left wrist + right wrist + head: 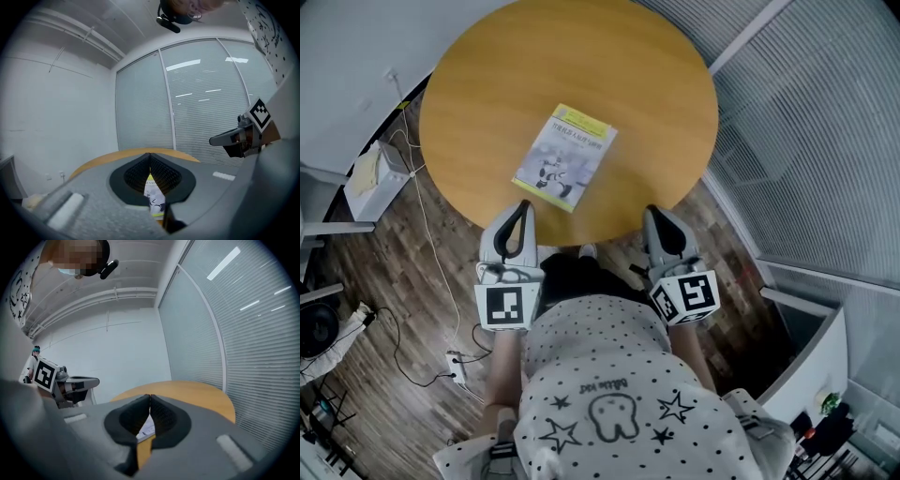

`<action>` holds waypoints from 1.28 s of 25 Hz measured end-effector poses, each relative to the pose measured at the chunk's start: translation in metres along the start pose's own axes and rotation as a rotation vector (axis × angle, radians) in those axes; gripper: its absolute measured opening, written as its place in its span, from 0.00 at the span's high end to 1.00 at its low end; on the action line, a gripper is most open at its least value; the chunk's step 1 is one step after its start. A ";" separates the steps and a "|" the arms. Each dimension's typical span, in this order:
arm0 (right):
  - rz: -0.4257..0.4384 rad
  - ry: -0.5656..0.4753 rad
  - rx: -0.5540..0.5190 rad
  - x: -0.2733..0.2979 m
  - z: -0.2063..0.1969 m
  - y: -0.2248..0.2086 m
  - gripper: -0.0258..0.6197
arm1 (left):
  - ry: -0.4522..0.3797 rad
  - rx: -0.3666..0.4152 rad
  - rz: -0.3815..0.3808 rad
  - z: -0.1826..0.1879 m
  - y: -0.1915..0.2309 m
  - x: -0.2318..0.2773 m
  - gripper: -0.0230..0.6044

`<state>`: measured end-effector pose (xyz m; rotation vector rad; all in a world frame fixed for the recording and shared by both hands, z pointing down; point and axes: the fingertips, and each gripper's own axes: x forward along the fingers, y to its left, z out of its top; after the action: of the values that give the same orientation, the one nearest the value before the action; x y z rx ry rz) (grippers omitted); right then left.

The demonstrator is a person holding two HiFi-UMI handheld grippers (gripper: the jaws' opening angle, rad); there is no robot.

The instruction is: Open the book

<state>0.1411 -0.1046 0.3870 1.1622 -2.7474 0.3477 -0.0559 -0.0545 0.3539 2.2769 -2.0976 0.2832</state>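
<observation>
A closed book with a pale illustrated cover and yellow bands lies flat on the round wooden table, near its front edge. My left gripper hovers at the table's near rim, just short of the book's near-left corner, its jaws shut and empty. My right gripper is held at the rim to the book's right, also shut with nothing in it. In the left gripper view a slice of the book shows through the jaws. The right gripper view catches the book's edge low between the pads.
Glass walls with blinds run along the right. A white box and cables lie on the wooden floor left of the table, with a power strip near the person's feet.
</observation>
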 end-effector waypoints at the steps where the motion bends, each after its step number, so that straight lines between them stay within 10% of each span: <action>1: -0.007 0.002 -0.001 -0.001 -0.001 -0.002 0.95 | 0.002 0.001 -0.001 -0.001 -0.001 0.001 0.95; 32: -0.191 0.025 0.042 0.023 0.008 0.009 0.95 | 0.001 0.017 -0.159 -0.001 0.040 0.041 0.95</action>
<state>0.1189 -0.1164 0.3824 1.4068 -2.5915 0.3956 -0.0924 -0.0981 0.3577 2.4340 -1.9065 0.2977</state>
